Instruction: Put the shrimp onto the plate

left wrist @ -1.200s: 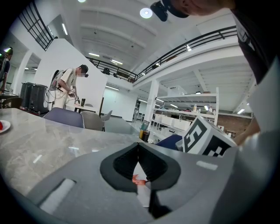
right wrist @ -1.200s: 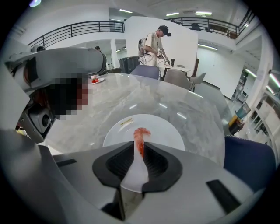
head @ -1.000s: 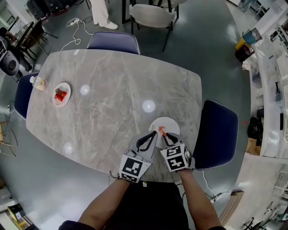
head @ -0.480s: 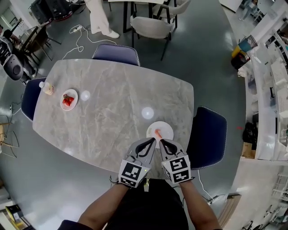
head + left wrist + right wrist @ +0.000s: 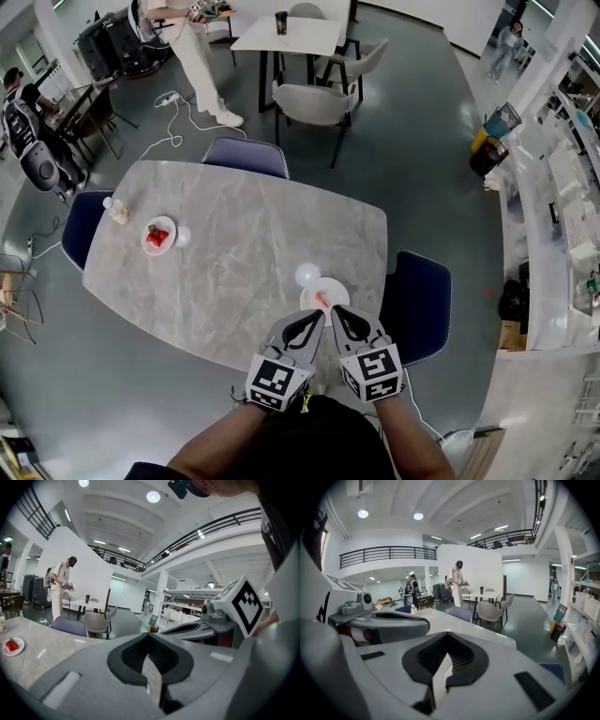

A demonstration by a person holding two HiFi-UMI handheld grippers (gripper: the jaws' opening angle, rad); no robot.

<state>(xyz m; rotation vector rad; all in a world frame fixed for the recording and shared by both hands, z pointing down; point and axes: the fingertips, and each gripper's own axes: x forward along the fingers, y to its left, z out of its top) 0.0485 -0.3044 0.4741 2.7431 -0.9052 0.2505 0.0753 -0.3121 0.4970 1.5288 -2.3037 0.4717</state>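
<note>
head view: large grey veined marble table [image 5: 234, 234] with rounded corners, polished, carrying bright glare spots. left gripper [image 5: 149, 635] and right gripper [image 5: 447, 634], matte grey plastic lined with ribbed black rubber, hang side by side over the near edge; each gripper view shows its jaws closed tip to tip on nothing. just beyond them sits a round glossy white plate [image 5: 336, 291], bearing the small curved orange-pink shrimp [image 5: 322, 300]. judged: placement is done, and nothing evidently remains. a second white plate [image 5: 169, 228], far left, holds red pieces too small to identify.
</note>
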